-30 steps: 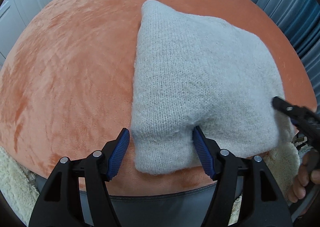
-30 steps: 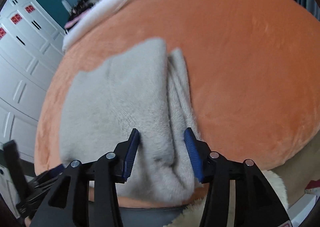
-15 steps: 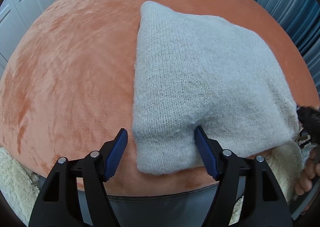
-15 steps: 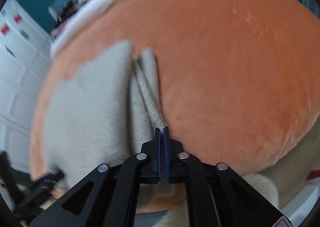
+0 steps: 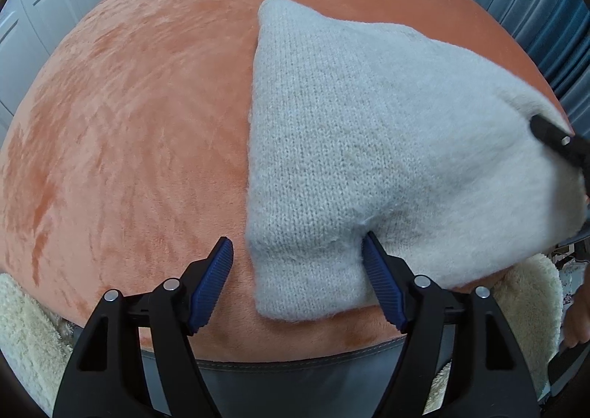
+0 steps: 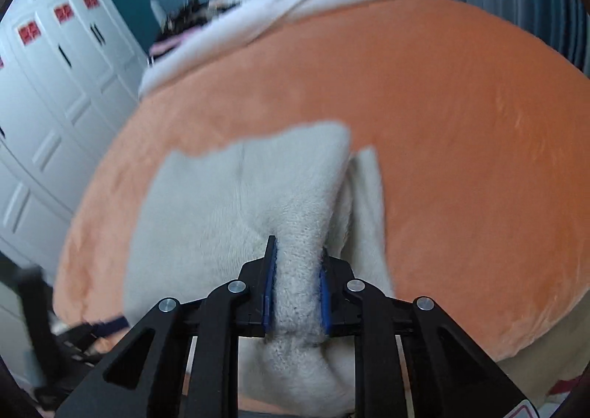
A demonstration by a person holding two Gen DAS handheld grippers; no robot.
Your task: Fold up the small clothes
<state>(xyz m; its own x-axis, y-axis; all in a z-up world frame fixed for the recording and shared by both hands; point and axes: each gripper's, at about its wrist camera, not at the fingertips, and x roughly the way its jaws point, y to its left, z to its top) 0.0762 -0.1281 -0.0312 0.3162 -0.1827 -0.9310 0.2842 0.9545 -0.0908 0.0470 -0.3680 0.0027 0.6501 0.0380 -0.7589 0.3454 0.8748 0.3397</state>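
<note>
Right wrist: the right gripper (image 6: pixel 295 289) is pinching a bunched ridge of the soft, light knit (image 6: pixel 228 204).
The left gripper (image 5: pixel 297 281) fingers are opening, straddling its 6 o'clock corner on the bed (image 5: pixel 129 123), gripping nothing.

light: bright, even, soft shadows | glare: none | left wrist view: sharp | right wrist view: motion-blurred, wardrobe doors (image 6: pixel 55 93) smeared | distortion: strong fisheye bulge, orange blanket (image 5: pixel 129 115) edges curved, dark vignette corners

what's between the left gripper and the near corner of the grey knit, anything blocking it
Nothing visible. The left gripper hangs open with the grey knit corner already between its pads, on the bare orange blanket. The right gripper pinches the other edge, away from that corner.
</note>
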